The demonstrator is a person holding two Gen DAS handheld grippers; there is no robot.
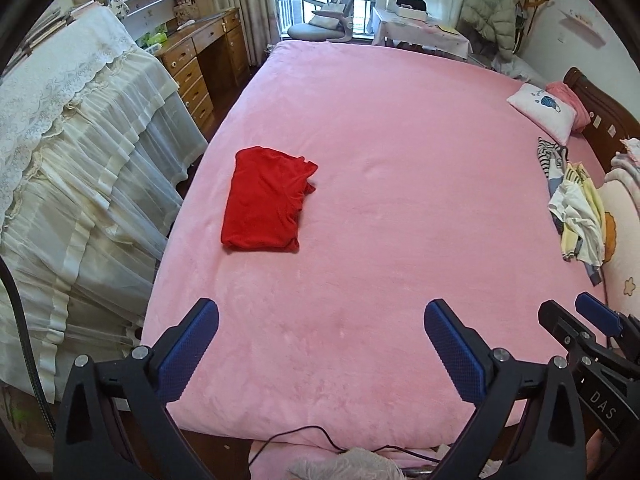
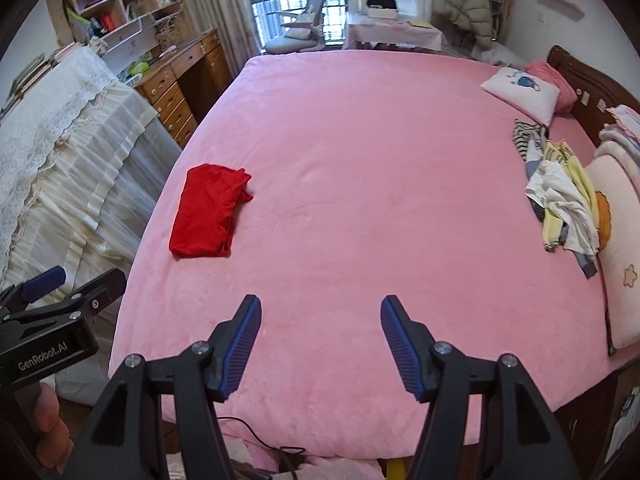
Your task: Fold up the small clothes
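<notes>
A folded red garment (image 1: 266,196) (image 2: 208,210) lies flat on the left part of the pink bed (image 1: 400,140) (image 2: 380,160). A loose pile of small clothes (image 1: 576,204) (image 2: 560,196), striped, white and yellow, sits at the bed's right side by the pillows. My left gripper (image 1: 320,316) hangs open over the near part of the bed, nothing between its blue pads. My right gripper (image 2: 320,312) is open too and holds nothing, well short of both the red garment and the pile. Each gripper shows at the edge of the other's view.
A small white pillow (image 1: 540,110) (image 2: 520,90) and a large pink cushion (image 2: 620,272) lie along the wooden headboard on the right. A lace-covered piece of furniture (image 1: 80,160) and a wooden desk (image 1: 200,68) stand left of the bed. A black cable (image 1: 320,438) trails at the near edge.
</notes>
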